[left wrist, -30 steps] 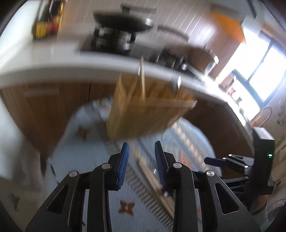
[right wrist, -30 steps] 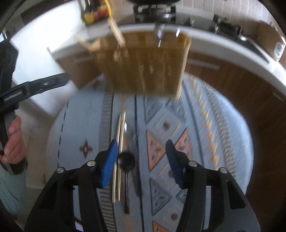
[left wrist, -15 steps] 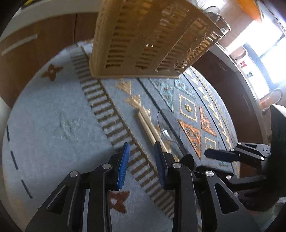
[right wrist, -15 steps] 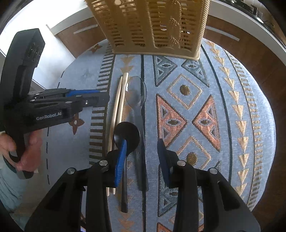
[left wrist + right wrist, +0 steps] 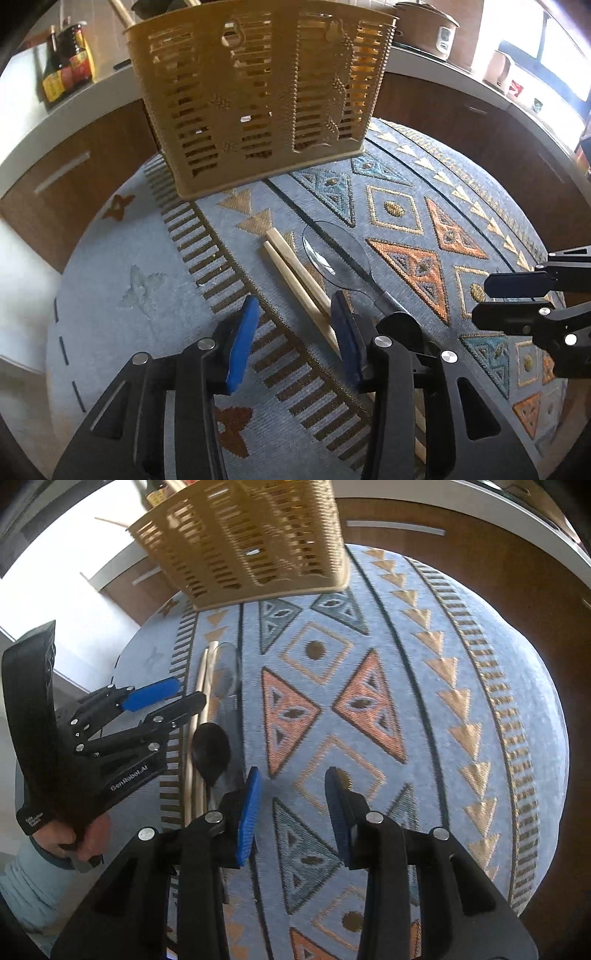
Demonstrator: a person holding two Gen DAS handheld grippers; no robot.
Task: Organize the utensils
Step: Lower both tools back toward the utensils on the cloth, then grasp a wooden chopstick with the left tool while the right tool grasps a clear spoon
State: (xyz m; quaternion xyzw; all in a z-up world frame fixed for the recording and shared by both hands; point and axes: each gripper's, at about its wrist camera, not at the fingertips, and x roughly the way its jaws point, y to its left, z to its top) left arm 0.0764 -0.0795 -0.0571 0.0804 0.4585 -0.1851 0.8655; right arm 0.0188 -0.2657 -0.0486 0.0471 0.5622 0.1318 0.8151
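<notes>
The step in hand looks like the approach to a first pick: nothing is gripped, and the loose utensils lie on the patterned cloth covering the round table [image 5: 122, 258].

The left gripper [image 5: 295, 332] hovers low over the cloth with its jaws moderately open and empty. The pair of wooden chopsticks [image 5: 295, 273] runs under its right fingertip, so it seems the likeliest target. The right gripper [image 5: 291, 812] is likewise parted and empty, over bare cloth just to the right of the utensils.

Counted: two wooden chopsticks lying side by side and touching; one clear plastic spoon [image 5: 332, 254] just beside them, bowl toward the basket; one black spoon [image 5: 210, 753] whose bowl lies at the clear spoon's handle end, next to the chopsticks. That makes four loose pieces. One slotted tan utensil basket [image 5: 258, 92] stands upright at the far edge of the table, well apart from the pile. Something sticks up from its top, but what or how many cannot be told.

The next move probably calls for the left jaws to shift slightly right, straddle both chopsticks across their length and close low enough to catch the thin sticks without dragging the clear spoon. They then need lifting, tipping upright and dropping into a basket compartment.
</notes>
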